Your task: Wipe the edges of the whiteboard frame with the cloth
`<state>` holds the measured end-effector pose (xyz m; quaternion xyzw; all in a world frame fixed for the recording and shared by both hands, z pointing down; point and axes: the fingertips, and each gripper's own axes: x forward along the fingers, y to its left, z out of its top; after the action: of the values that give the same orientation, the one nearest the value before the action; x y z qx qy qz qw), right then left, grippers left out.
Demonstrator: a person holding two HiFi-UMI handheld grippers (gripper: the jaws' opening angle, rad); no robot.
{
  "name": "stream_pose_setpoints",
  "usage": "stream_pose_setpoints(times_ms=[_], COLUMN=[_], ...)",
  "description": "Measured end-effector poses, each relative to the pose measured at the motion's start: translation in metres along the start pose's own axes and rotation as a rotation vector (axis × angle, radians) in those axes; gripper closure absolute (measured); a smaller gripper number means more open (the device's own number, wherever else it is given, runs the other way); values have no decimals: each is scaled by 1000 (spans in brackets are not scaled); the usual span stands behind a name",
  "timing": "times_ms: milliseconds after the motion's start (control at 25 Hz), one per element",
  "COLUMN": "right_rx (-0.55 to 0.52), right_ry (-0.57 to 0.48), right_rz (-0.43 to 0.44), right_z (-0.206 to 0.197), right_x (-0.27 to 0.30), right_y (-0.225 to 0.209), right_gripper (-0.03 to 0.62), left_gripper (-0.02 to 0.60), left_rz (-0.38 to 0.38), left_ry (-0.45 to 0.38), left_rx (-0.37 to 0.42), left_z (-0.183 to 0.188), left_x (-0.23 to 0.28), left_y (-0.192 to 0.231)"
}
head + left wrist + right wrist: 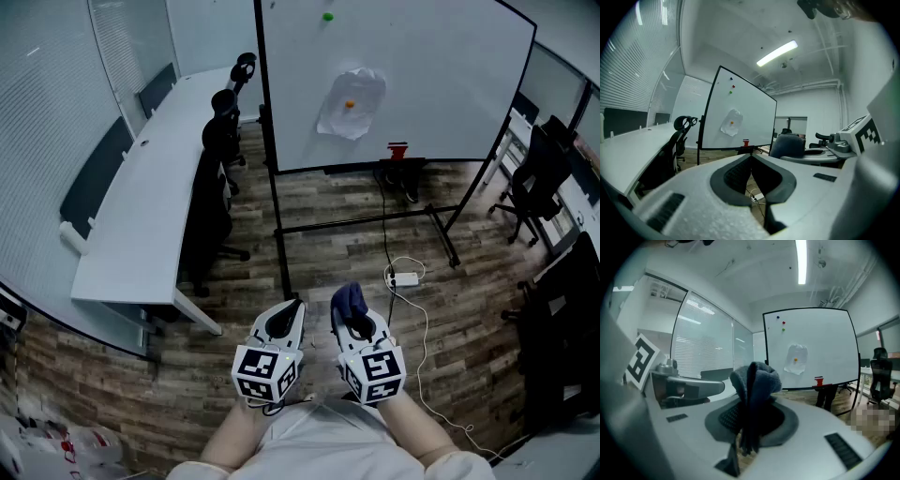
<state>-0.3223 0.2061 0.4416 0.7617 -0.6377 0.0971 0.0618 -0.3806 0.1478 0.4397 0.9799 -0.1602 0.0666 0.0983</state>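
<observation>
The whiteboard [450, 75] stands on a black wheeled frame [272, 141] some way ahead of me, with a crumpled sheet of paper [352, 101] pinned to it. Both gripper views show the whiteboard [740, 124] [811, 348] far off. My right gripper [349, 302] is shut on a dark blue-grey cloth [754, 380], which bunches up above the jaws; the cloth [349, 298] also shows in the head view. My left gripper [286, 314] is beside it, shut with nothing between its jaws. Both are held low and close to my body, well short of the board.
A long white desk [150, 187] with black office chairs [220, 141] runs along the left. A red object [397, 150] sits on the board's tray. A white power strip [403, 278] with its cable lies on the wooden floor. More black chairs [539, 169] stand at the right.
</observation>
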Motion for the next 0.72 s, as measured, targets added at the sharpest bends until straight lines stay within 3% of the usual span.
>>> stream_pose_setpoints(times_ms=[720], right_rx=[50], right_ry=[23], right_rz=[-44], right_z=[-9], right_x=[18], right_y=[-5], right_gripper=[528], left_gripper=[563], left_rz=[-8], left_ry=[24], left_rx=[-37], left_z=[-11], left_x=[9], left_y=[17])
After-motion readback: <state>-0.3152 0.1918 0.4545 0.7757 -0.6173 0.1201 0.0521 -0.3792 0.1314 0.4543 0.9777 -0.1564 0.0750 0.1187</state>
